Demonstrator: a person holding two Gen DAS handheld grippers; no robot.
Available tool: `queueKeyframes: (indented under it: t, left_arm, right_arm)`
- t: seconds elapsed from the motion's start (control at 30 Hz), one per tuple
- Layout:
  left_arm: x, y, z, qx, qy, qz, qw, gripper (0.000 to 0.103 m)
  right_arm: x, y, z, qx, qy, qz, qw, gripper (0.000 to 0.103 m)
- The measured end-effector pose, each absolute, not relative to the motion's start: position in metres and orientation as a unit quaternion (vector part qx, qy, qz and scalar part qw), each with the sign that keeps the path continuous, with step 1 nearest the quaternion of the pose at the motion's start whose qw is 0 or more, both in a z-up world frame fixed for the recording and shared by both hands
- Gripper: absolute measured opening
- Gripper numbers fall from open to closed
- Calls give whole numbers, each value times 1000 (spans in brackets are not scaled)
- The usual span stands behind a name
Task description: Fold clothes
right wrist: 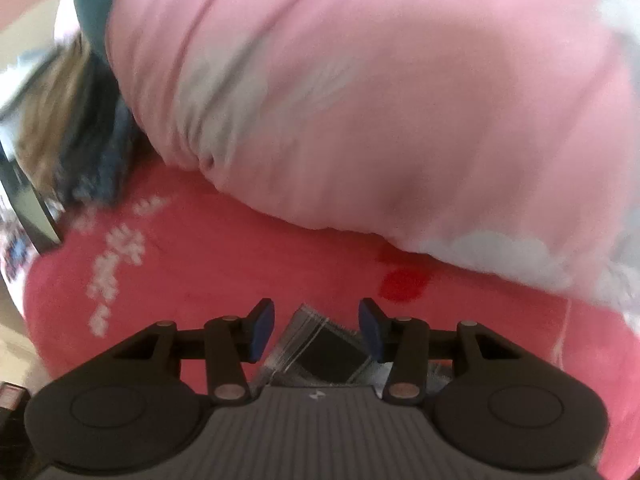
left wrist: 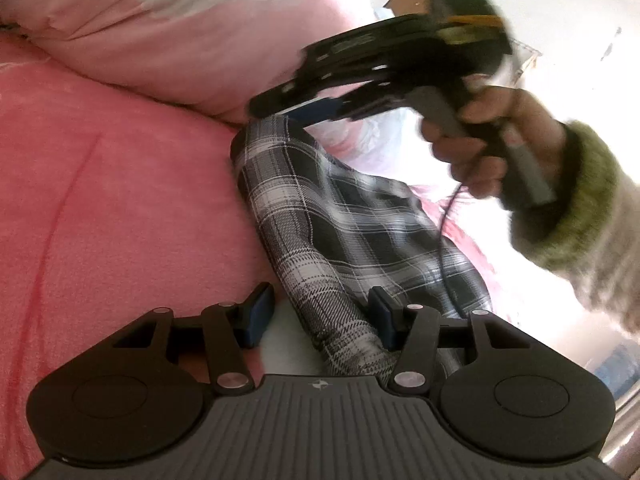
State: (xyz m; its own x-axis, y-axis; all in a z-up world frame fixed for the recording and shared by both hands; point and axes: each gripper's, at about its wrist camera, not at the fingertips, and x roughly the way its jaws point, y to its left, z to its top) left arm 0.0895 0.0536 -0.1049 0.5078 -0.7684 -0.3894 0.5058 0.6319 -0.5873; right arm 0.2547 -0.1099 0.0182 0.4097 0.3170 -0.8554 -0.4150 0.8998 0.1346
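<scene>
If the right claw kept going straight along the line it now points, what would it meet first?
Most likely the plaid garment, whose edge lies between the open fingers of the right claw without the pads pressing on it. Beyond it comes the pink blanket, then the pillow. Blur leaves depth uncertain.

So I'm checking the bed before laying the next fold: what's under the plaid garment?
The plaid garment lies on the pink bedspread, with the pink pillow beyond its far end. Whatever sits beneath its folds is covered and cannot be seen.
</scene>
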Motion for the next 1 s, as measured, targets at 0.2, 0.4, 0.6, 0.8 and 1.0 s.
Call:
queueKeyframes:
  t: [0.2,0.4,0.6,0.8,1.0]
  left_arm:
    - [88,52,-107,-197,309,-384,847,52]
    - [88,57,-109,-198,309,-392,844,52]
    - [83,54,-109,-190,305,-394,846,52]
    - [80,55,-109,-189,304,-396,845,52]
    - [80,54,-106,-188,303,-397,846,52]
  right_arm:
    - [268,-88,5,-100,520,220,819,5]
    - [278,-89,17,-109,499,195,837,3]
    - [291,-81,21,-111,519,195,825,5]
    - [305,-49,20,-164,568,218,776,46]
    - [310,-29,-13,-260,640,207,693,30]
